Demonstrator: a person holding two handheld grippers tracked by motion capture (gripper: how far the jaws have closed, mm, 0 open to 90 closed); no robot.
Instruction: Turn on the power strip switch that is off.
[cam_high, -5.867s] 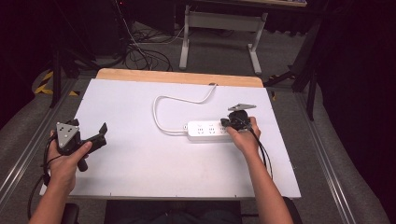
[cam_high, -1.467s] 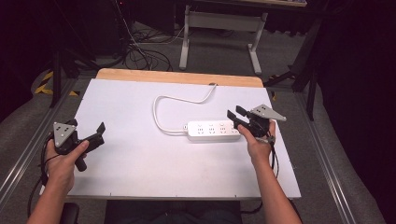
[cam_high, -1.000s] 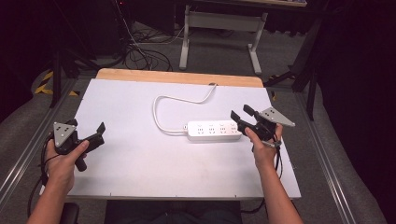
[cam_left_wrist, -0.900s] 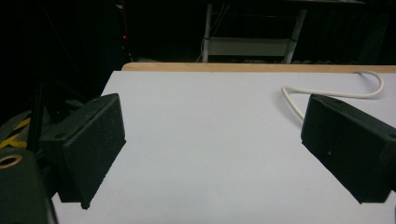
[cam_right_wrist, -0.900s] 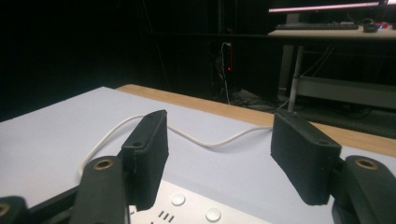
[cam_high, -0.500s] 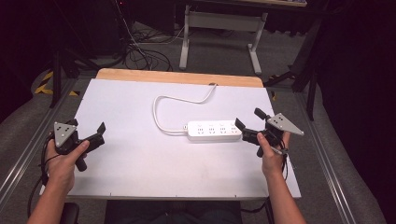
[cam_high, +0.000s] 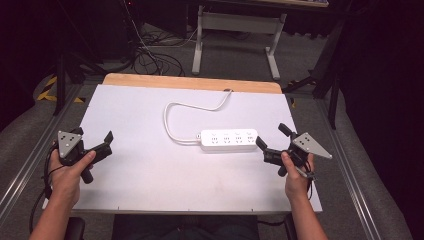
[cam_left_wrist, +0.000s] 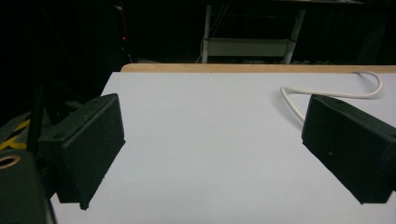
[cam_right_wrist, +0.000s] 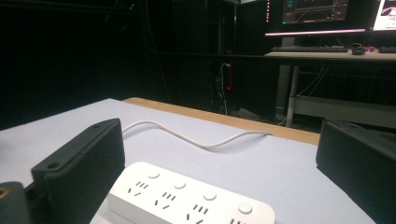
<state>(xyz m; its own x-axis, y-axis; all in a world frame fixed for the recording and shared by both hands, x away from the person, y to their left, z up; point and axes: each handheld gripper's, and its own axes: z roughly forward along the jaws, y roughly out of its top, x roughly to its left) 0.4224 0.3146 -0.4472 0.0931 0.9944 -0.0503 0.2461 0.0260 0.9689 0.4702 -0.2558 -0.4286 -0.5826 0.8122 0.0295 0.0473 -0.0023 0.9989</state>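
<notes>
A white power strip lies near the middle of the white table, with its white cable looping back toward the far edge. My right gripper is open, just to the right of the strip's end and apart from it. In the right gripper view the power strip lies low between the jaws, and the cable curves behind it. At the table's left side my left gripper is open and holds nothing. The left gripper view shows bare table between the jaws and a bit of cable at the right.
The white table top has a wooden strip along its far edge. Behind it are a grey desk frame and floor cables. A desk with keyboard and monitors stands in the background.
My right gripper has drawn away from the power strip's right end, moving right and toward the near edge, and now stands open beside it. The left gripper has stayed put.
</notes>
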